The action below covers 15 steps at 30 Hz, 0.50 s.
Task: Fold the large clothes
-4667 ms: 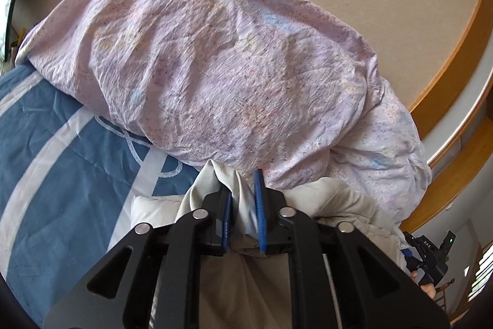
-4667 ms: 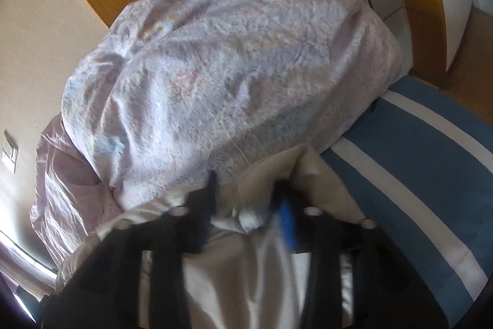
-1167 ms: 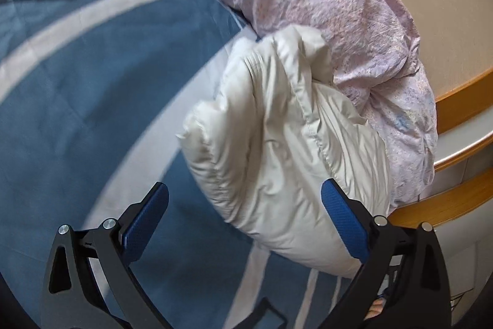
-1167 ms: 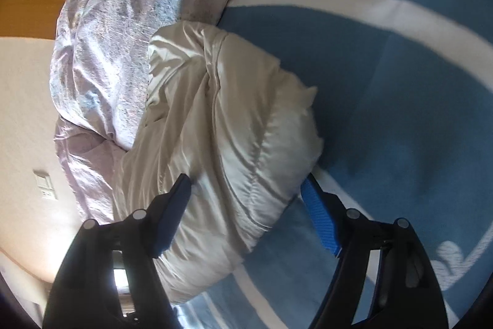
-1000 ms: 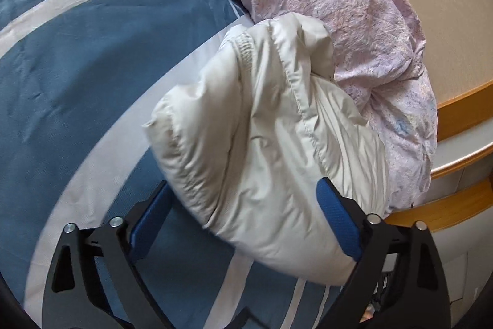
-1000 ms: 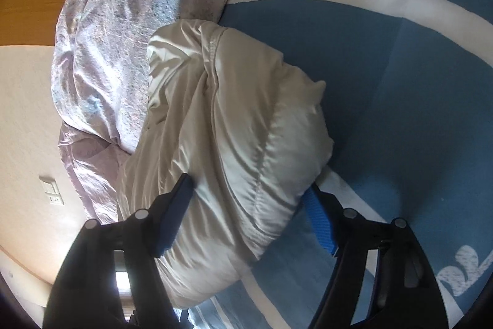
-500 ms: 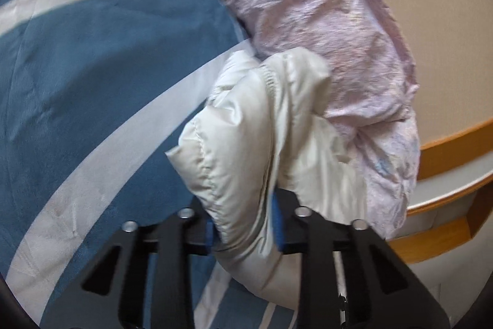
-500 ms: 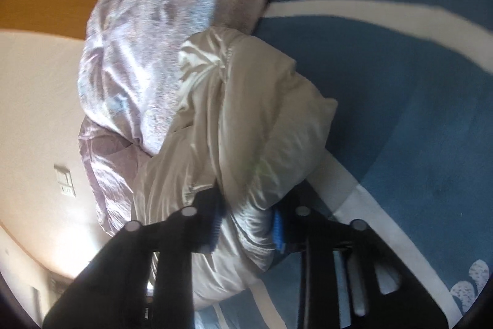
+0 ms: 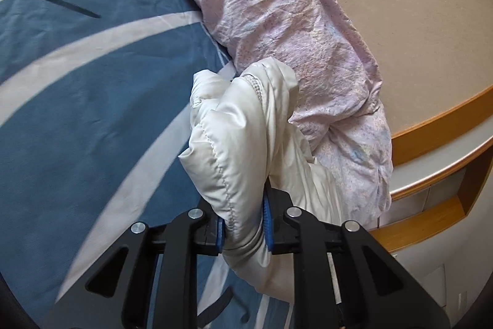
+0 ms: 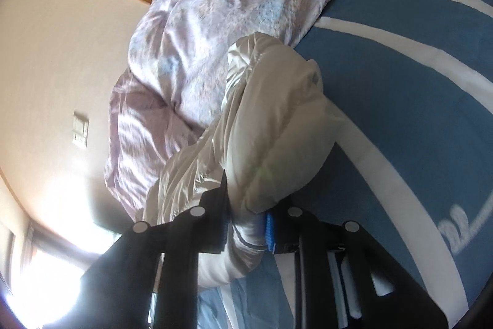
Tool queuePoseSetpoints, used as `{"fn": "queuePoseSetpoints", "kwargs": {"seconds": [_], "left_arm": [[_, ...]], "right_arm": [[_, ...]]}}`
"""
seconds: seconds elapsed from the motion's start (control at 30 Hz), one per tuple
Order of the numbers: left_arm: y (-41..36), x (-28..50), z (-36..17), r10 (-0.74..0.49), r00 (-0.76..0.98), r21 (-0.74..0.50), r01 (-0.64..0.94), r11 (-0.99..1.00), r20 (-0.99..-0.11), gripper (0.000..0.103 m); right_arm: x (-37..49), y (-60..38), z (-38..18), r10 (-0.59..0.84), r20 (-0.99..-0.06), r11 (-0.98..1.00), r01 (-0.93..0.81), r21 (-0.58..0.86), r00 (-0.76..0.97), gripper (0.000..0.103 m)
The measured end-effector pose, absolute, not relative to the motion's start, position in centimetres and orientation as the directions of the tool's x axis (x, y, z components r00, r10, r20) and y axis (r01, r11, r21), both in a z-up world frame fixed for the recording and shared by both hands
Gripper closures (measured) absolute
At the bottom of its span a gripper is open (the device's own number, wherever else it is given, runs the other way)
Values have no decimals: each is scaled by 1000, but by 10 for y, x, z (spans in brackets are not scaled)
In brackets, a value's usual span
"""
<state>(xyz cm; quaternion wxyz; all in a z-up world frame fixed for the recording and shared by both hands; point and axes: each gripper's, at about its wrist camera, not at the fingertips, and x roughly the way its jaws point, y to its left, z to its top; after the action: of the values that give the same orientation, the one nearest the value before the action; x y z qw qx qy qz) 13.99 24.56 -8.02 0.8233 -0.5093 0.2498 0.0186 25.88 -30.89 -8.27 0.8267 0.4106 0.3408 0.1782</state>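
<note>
Lying bunched by the bed's wall-side edge against a crumpled lilac floral duvet (image 9: pixel 295 30), leaving wide blue white-striped bedspread (image 9: pixel 92 88) free: puffy cream quilted jacket (image 9: pixel 243 137), being pinched by just-closed left gripper (image 9: pixel 243 224) and right gripper (image 10: pixel 246 227).

The right gripper (image 10: pixel 246 225) has just been closing, and its blue pads now pinch a bunched fold of the cream puffer jacket (image 10: pixel 277 125). The jacket lies on the blue-and-white bedcover (image 10: pixel 416 100), pressed against a rumpled lilac duvet (image 10: pixel 215 20) beside the beige wall (image 10: pixel 61 51).
</note>
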Motion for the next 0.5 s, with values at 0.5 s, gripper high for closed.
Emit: {"fn": "queuePoseSetpoints", "kwargs": {"seconds": [0.5], "left_arm": [[256, 76, -96, -205, 872, -836, -322, 444, -444, 85]], "right_arm": [[193, -300, -98, 579, -469, 665, -53, 745, 667, 84]]}}
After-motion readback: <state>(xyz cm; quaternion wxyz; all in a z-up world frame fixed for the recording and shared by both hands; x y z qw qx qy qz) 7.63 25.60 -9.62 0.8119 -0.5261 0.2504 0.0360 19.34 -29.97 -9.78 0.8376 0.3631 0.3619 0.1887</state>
